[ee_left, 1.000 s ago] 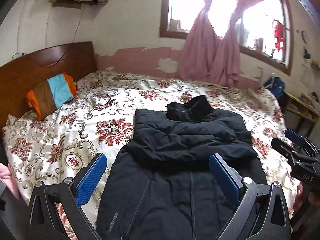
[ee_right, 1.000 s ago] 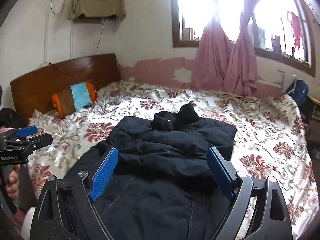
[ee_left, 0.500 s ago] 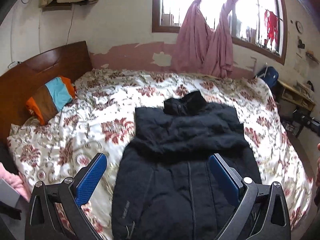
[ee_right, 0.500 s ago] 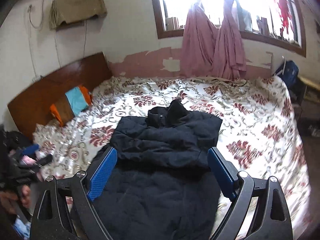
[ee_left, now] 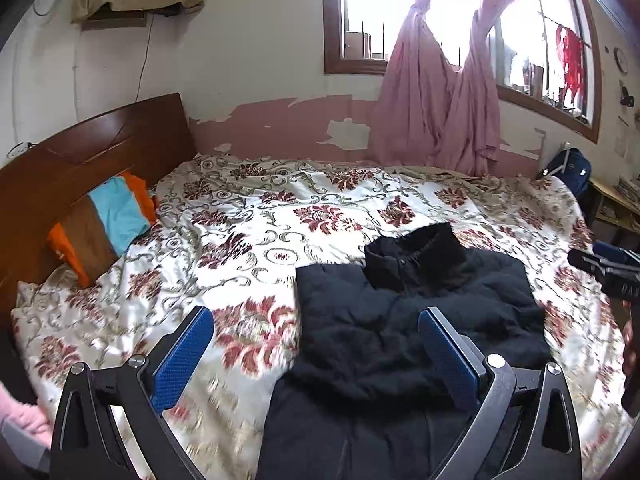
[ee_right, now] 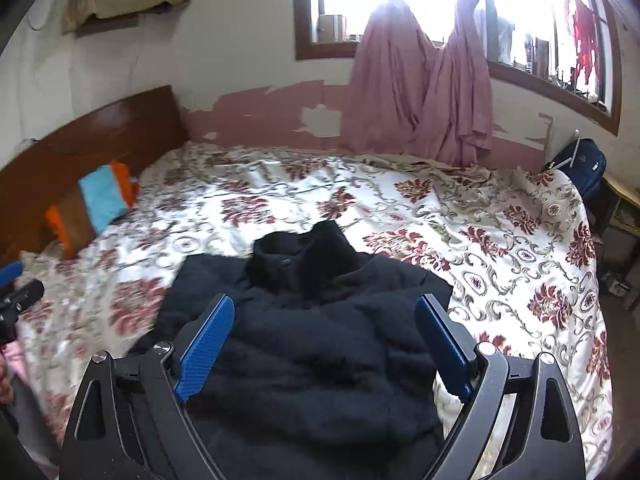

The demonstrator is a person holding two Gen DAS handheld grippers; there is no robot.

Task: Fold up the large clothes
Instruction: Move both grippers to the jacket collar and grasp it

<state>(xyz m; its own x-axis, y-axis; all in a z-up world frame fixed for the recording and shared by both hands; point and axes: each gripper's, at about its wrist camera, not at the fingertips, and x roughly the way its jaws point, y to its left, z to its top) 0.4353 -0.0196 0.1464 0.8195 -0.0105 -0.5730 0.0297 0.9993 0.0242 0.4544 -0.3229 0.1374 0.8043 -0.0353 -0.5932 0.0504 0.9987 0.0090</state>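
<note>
Lying on the floral bedspread (ee_left: 280, 216), the black padded jacket (ee_left: 400, 344) sits at about five o'clock in the left wrist view and dead centre toward six o'clock in the right wrist view, its collar (ee_right: 304, 264) pointing at twelve o'clock toward the window (ee_right: 400, 4). Its sleeves appear tucked across the chest, so the upper half looks like a neat block, probably to narrow it before a lengthwise fold. The left gripper (ee_left: 316, 356) hangs above the jacket's left edge, its jaws spread wide and grasping nothing; the right gripper (ee_right: 324, 344) hovers over the chest, likewise released and empty. Both sit above the cloth and not in it, which suggests the person is lining up the next pinch. The hem runs out of view at six o'clock, so I judge that bringing it up toward the collar is the step remaining. A striped pillow (ee_left: 104, 228) rests at nine o'clock by the headboard (ee_left: 80, 152), well apart from the work.
</note>
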